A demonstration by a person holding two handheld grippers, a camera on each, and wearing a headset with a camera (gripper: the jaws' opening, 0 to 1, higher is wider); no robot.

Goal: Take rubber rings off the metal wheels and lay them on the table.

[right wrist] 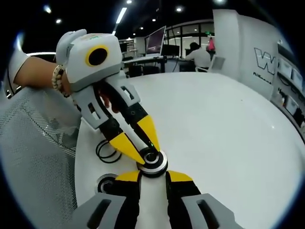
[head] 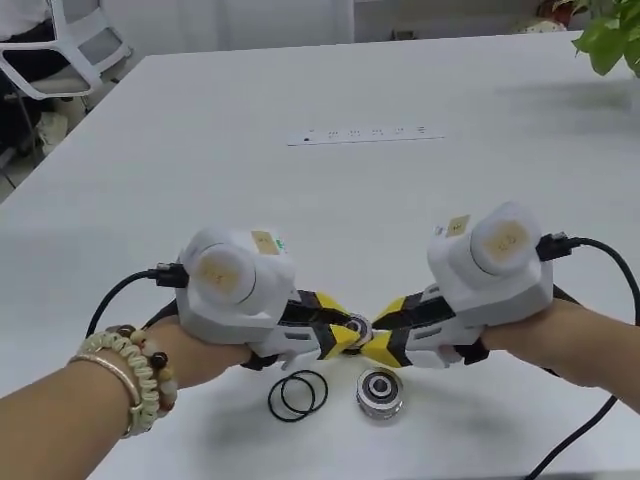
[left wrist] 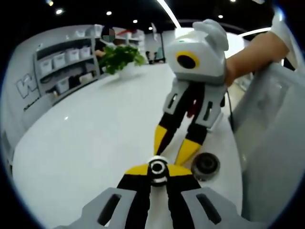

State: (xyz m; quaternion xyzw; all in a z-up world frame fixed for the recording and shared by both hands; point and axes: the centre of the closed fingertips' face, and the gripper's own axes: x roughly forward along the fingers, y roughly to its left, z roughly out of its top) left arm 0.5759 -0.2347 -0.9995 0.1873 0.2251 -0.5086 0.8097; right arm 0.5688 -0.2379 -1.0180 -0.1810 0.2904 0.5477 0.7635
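A small metal wheel (head: 360, 326) with a dark rubber ring is held above the table between both grippers. My left gripper (left wrist: 157, 172) is shut on it from one side. My right gripper (right wrist: 153, 175) meets it from the opposite side, jaws pressed against its rim. In the head view the left gripper (head: 350, 337) and right gripper (head: 376, 338) touch tip to tip. Two black rubber rings (head: 297, 394) lie overlapped on the table just below. A second metal wheel (head: 380, 391) rests beside them, to their right.
The white table (head: 330, 200) stretches far ahead, with a power strip (head: 365, 134) set into its middle. A green plant (head: 612, 35) stands at the far right corner, a white chair (head: 70, 45) at the far left. Cables trail from both grippers.
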